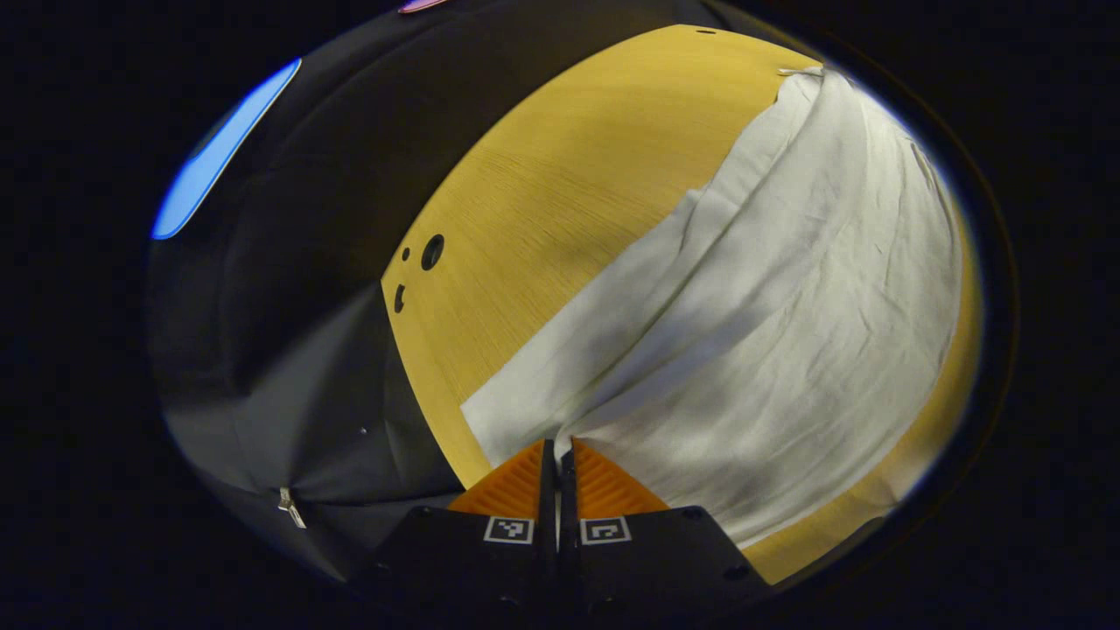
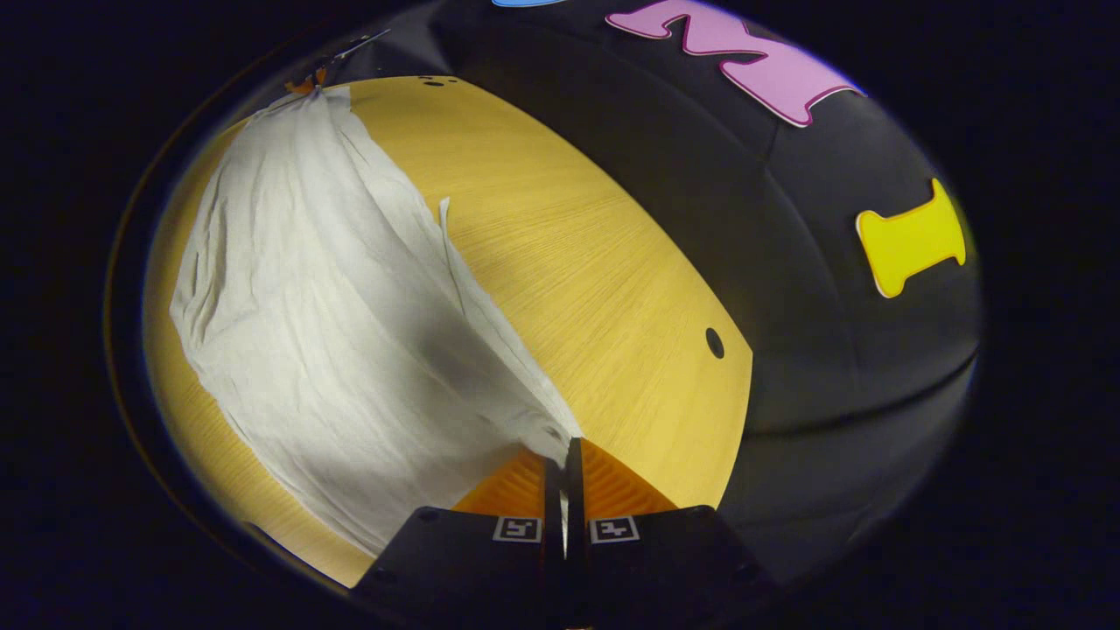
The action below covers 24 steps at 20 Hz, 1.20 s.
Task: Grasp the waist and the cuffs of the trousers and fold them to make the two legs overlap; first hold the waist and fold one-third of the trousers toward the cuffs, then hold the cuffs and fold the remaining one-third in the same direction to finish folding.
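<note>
At the near edge of the tabletop (image 1: 560, 184), left gripper view: the left gripper (image 1: 557, 451) has its fingers drawn together on a corner of the white trousers (image 1: 787, 289), a pinch of cloth caught between them. From that corner the garment runs away across the wood towards the far edge, creased but lying mostly flat. To do this step well — judged from the grip alone — the corner should be carried level and in time with the other hand's, so that the fold line falls straight across both legs and no slack bunches beneath. Small drilled holes (image 1: 431, 252) mark the bare wood beside the cloth; the booth's dark wall (image 1: 289, 350) hangs beyond the table's side.

Right gripper view: the right gripper (image 2: 567, 451) is likewise closed on an end corner of the trousers (image 2: 306, 297), the hem gathered at its fingertips. A thin loose edge of fabric stands up along the side nearest the bare wood — it may curl under if the lift is hurried. One hole (image 2: 714, 342) lies near the table's corner. Nothing on the wood looks likely to obstruct the fold.
</note>
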Available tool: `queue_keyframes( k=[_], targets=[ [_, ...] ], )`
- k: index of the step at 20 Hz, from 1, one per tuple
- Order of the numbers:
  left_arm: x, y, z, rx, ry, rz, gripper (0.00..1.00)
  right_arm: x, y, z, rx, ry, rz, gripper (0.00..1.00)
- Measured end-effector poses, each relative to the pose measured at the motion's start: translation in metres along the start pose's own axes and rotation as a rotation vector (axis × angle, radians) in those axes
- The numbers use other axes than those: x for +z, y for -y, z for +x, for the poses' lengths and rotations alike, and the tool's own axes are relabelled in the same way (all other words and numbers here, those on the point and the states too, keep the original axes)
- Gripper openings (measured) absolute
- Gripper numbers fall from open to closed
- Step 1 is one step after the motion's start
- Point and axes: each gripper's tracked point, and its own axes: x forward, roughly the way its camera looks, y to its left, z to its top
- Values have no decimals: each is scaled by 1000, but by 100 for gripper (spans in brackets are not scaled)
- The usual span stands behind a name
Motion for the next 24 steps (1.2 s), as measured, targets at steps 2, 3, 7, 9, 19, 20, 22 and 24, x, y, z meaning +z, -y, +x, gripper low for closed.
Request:
queue_keyframes(
  k=[2, 3, 7, 9, 19, 20, 22, 24],
  targets=[
    [-1, 4, 8, -14, -19, 7, 5, -7, -6, 8, 29, -27, -2, 5],
    [-2, 7, 12, -24, -28, 14, 5, -12, -9, 10, 43, -42, -2, 5],
    [-2, 14, 20, -38, -55, 51, 6, -14, -3, 16, 16, -54, -7, 11],
    [-3, 10, 17, -21, -70, 84, 8, -16, 7, 15, 0, -63, 32, 32],
    [-7, -18, -15, 57, -42, 240, 98, -40, 24, -56, -31, -41, 165, 68],
    [-9, -17, -23, 49, -29, 256, 98, -41, 25, -66, -38, -29, 185, 69],
    [-14, -20, -39, 66, -6, 315, 98, -46, 26, -85, -62, -15, 250, 69],
    [-22, -22, -58, 96, 26, 368, 98, -52, 24, -104, -81, -5, 373, 70]
  ],
)
